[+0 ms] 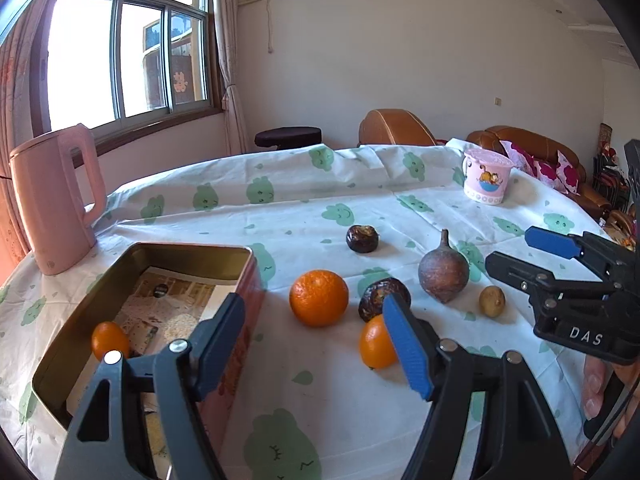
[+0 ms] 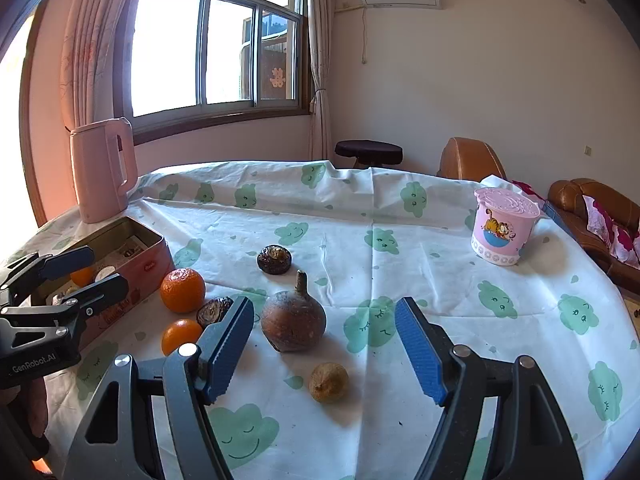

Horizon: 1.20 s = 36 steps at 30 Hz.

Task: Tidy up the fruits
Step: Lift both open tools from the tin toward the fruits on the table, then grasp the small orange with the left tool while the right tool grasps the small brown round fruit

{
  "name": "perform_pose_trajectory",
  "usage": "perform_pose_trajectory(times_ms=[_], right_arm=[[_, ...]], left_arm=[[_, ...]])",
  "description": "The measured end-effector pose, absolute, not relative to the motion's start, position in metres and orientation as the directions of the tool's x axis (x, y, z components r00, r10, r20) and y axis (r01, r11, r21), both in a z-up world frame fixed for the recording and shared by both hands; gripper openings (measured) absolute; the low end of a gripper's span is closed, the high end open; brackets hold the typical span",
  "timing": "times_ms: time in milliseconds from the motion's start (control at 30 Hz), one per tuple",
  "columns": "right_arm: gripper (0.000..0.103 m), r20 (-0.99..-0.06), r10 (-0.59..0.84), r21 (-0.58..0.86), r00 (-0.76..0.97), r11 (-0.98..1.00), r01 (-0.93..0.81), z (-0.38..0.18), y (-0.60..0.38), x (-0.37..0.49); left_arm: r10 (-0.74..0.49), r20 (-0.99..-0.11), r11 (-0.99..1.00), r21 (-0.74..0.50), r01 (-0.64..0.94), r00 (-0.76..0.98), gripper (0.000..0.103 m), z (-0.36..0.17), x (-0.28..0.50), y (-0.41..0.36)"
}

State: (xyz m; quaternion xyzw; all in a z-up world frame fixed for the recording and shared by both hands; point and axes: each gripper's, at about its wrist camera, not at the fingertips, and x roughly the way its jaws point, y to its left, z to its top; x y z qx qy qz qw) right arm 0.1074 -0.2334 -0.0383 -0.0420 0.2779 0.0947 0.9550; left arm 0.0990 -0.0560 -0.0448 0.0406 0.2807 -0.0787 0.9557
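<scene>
A pink metal tin (image 1: 248, 280) stands open at the left with one small orange (image 1: 109, 340) inside; the tin also shows in the right wrist view (image 2: 148, 264). On the cloth lie a big orange (image 1: 319, 298), a small orange (image 1: 376, 346), two dark shrivelled fruits (image 1: 362, 239) (image 1: 374, 298), a brown pear-shaped fruit (image 1: 443, 276) and a small tan fruit (image 1: 492, 301). My left gripper (image 1: 320, 340) is open and empty, above the tin's near corner and the small orange. My right gripper (image 2: 324, 344) is open and empty, above the brown fruit (image 2: 293, 322) and the tan fruit (image 2: 329, 382).
A pink kettle (image 1: 56, 204) stands behind the tin at the far left. A pink lidded cup (image 1: 486, 176) stands at the far right of the table. A stool (image 1: 288, 137) and brown sofas (image 1: 532, 144) lie beyond the table's far edge.
</scene>
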Motion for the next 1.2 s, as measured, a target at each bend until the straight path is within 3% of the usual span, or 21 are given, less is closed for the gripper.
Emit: perform_pose_trajectory(times_ms=[200,300,633,733,833,1200], right_arm=[[0.064,-0.613,0.188,0.017,0.767,0.974,-0.225,-0.049,-0.239,0.119],[0.063,-0.647,0.193,0.021,0.738,0.971,-0.236,-0.055,-0.237,0.125],[0.054,-0.749,0.186,0.032,0.636,0.969,-0.246,-0.073,-0.234,0.141],[0.044,-0.765,0.182,0.032,0.618,0.969,-0.245,-0.076,-0.234,0.143],[0.028,-0.777,0.190,0.044,0.601,0.967,-0.249,-0.078,-0.235,0.146],[0.028,-0.718,0.187,0.005,0.670,0.964,-0.265,-0.064,-0.232,0.133]], left_arm=[[-0.185,-0.645,0.966,0.019,0.257,0.742,0.072,-0.058,0.116,-0.076],[-0.197,-0.675,0.959,0.019,0.284,0.711,0.055,-0.064,0.120,-0.082],[-0.215,-0.739,0.946,0.007,0.325,0.639,0.051,-0.075,0.129,-0.089],[-0.231,-0.749,0.941,-0.009,0.339,0.621,0.035,-0.077,0.131,-0.089],[-0.237,-0.747,0.941,-0.018,0.339,0.621,0.035,-0.077,0.131,-0.088],[-0.251,-0.679,0.949,-0.033,0.312,0.690,0.035,-0.064,0.122,-0.078]])
